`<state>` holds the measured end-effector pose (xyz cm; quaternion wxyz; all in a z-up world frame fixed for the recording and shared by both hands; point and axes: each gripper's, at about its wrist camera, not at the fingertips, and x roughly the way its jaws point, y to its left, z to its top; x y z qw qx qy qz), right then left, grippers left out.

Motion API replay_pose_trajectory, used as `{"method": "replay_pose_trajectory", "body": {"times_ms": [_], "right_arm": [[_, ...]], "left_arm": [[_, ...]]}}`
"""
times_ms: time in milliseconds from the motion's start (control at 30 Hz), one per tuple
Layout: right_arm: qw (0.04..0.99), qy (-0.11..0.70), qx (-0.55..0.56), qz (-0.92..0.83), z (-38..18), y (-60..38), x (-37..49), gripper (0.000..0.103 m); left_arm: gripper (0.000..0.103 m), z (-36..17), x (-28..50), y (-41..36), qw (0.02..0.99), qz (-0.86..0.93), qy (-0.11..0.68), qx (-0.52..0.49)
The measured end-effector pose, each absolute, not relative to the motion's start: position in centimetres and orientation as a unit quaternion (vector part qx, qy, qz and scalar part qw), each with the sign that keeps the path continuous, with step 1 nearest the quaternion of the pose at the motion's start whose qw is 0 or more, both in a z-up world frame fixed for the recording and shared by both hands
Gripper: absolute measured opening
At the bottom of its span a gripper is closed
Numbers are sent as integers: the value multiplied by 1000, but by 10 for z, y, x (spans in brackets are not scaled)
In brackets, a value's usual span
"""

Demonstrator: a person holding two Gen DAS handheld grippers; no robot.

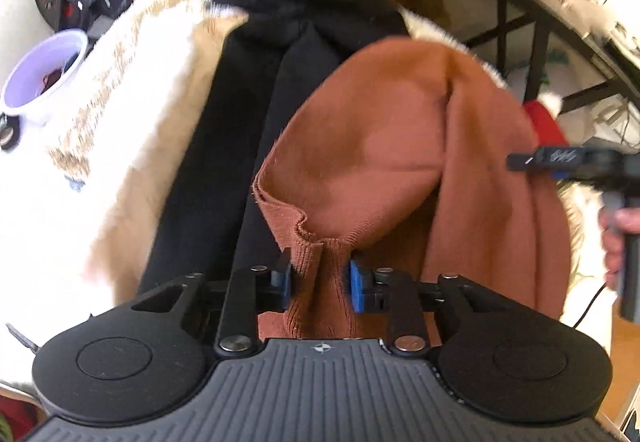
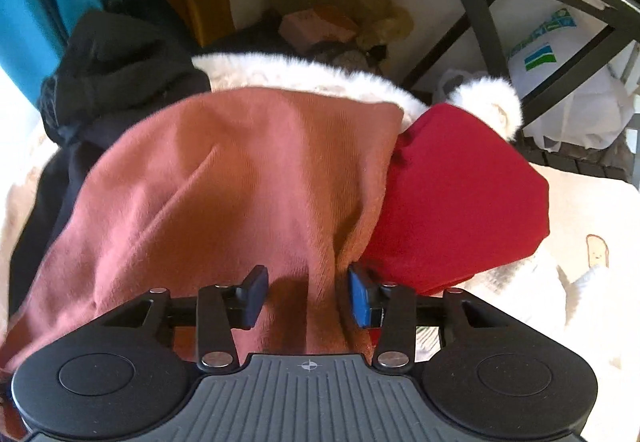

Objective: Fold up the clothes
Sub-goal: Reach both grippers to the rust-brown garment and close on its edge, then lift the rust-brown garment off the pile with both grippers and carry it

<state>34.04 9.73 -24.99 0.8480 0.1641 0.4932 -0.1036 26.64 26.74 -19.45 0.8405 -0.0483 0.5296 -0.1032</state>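
A rust-brown knit garment (image 1: 400,145) lies bunched over a black garment (image 1: 248,101) on a white furry blanket (image 1: 132,113). My left gripper (image 1: 320,278) is shut on the brown garment's ribbed hem, which is pinched into a fold between the blue pads. In the right wrist view the same brown garment (image 2: 224,177) spreads out ahead, with a red garment (image 2: 460,193) beside it on the right. My right gripper (image 2: 308,290) stands open over the brown cloth: a ridge of it runs between the pads, close to the right pad, and the left pad is clear of it.
A black table frame (image 2: 476,13) arches over the far side, with white plastic bags (image 2: 568,93) and clutter under it. A pale purple bin (image 1: 44,77) sits at the left. A teal cloth (image 2: 44,1) hangs at the back left. A hand (image 1: 616,238) grips the right tool's handle.
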Motion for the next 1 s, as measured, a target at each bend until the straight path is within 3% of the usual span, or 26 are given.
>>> {"method": "replay_pose_trajectory", "body": {"times_ms": [67,100,133,300,433,533,600,700,833,867,933,967,1000], "right_arm": [[849,494,156,-102,-250,100,339,38],[850,493,160,-99,-248,99,337,28],[850,491,163,-96,-246,98,336,12],[857,443,247,-95,-202,88,316,10],[874,425,225,-76,-163,95,286,11],[879,431,187,-77,-165,96,276,11],[872,441,190,-96,-177,91,278,12],[868,444,195,-107,-197,90,286,16],[866,461,173,-88,-222,108,295,38],[865,466,164,-85,-226,114,296,45],[857,479,173,-80,-234,118,292,48],[849,488,186,-77,-238,119,289,50],[842,496,200,-74,-243,119,286,49]], "left_arm": [[24,-183,266,269,847,-118,516,-38],[24,-178,267,268,850,-121,512,-32],[23,-173,266,267,852,-125,508,-29],[17,-137,253,286,876,-131,462,-46],[20,-139,244,308,869,-125,473,-68],[42,-164,251,305,856,-125,500,-35],[72,-189,262,297,842,-143,520,-17],[80,-215,274,285,829,-159,536,7],[81,-238,296,282,818,-149,555,-13],[77,-239,299,283,819,-146,554,-19],[41,-237,300,285,827,-134,547,-12],[27,-236,301,285,830,-127,544,-3],[21,-233,301,287,831,-130,541,-5]]}}
